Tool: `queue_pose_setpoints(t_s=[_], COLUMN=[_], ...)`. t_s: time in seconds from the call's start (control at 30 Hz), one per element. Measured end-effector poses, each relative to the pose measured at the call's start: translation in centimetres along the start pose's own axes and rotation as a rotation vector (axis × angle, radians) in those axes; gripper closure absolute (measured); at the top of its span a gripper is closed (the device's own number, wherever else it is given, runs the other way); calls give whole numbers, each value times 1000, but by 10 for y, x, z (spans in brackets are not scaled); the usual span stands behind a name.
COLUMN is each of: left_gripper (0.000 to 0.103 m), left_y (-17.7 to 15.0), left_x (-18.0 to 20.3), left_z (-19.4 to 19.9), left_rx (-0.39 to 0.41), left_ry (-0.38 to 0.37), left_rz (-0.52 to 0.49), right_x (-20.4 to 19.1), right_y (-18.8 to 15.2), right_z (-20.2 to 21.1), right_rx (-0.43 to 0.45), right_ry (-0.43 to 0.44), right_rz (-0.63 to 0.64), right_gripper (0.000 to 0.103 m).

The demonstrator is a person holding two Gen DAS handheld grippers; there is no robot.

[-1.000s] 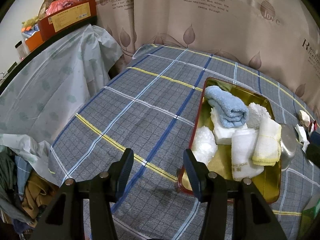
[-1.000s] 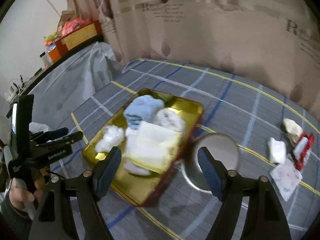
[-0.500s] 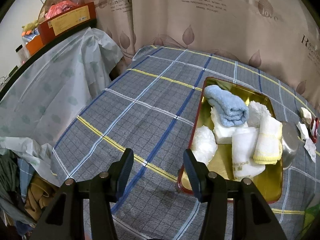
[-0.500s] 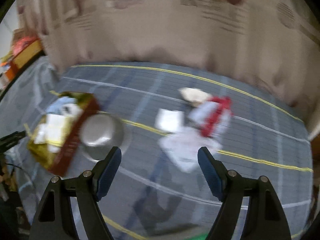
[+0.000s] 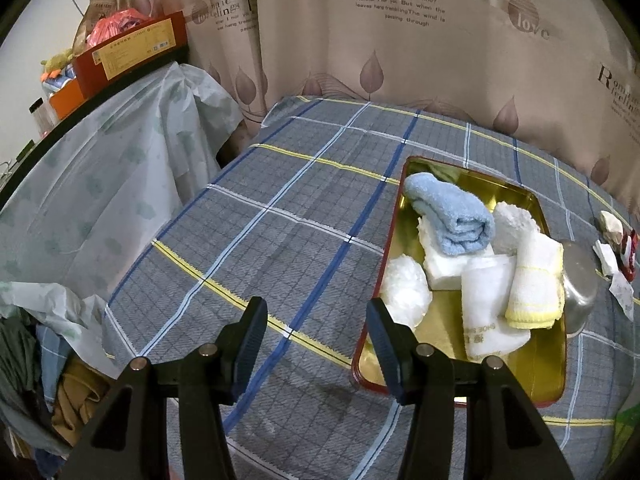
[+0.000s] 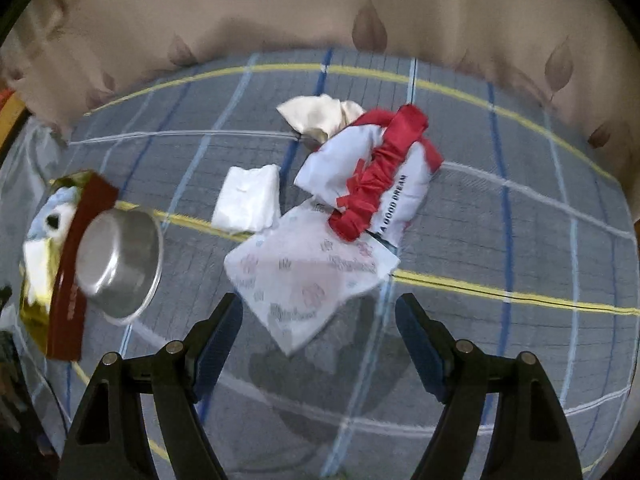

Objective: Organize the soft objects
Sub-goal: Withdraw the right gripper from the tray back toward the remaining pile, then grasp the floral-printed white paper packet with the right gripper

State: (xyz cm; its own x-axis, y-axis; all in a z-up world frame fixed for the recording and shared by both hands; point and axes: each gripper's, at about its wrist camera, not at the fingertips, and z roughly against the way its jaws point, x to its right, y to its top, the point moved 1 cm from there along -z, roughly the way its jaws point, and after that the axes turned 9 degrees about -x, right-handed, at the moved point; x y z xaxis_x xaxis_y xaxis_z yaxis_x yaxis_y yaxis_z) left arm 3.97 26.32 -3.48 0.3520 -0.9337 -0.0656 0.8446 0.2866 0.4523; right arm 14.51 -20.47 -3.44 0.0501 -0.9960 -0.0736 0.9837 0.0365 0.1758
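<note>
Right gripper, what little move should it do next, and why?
Probably lower the right gripper onto the printed white cloth just ahead of its fingers. Its jaws are open and empty, that cloth lies loose on the bedspread, and the other soft things already sit in the gold tray.

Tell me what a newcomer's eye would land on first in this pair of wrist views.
Probably the gold tray on the plaid tablecloth in the left wrist view, heaped with a rolled blue towel and white cloths. In the right wrist view, the red scrunchie draped over a white printed pouch stands out, just beyond the open right gripper, with a steel bowl against the tray's side at left.
</note>
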Motion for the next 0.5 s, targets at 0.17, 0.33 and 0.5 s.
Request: queue_pose_setpoints(t_s=[0.17,0.33,0.5], left_gripper=[50,50,50], left_y=[0,1,0], left_x=[0,-4,-3], left_z=[-1,-3,-6], left_rx=[-7,-18,-21], left_ry=[-3,-13,-13], left_rz=[1,5,-1], right_x=[-4,-10,-18], right_y=[22,34,40], right_z=[-24,-38,-48], right_rx=[-56,-62,-48], right_ry=[-23,-44,-97], right_rz=[-118,-194,-220], right_gripper=[23,19,16])
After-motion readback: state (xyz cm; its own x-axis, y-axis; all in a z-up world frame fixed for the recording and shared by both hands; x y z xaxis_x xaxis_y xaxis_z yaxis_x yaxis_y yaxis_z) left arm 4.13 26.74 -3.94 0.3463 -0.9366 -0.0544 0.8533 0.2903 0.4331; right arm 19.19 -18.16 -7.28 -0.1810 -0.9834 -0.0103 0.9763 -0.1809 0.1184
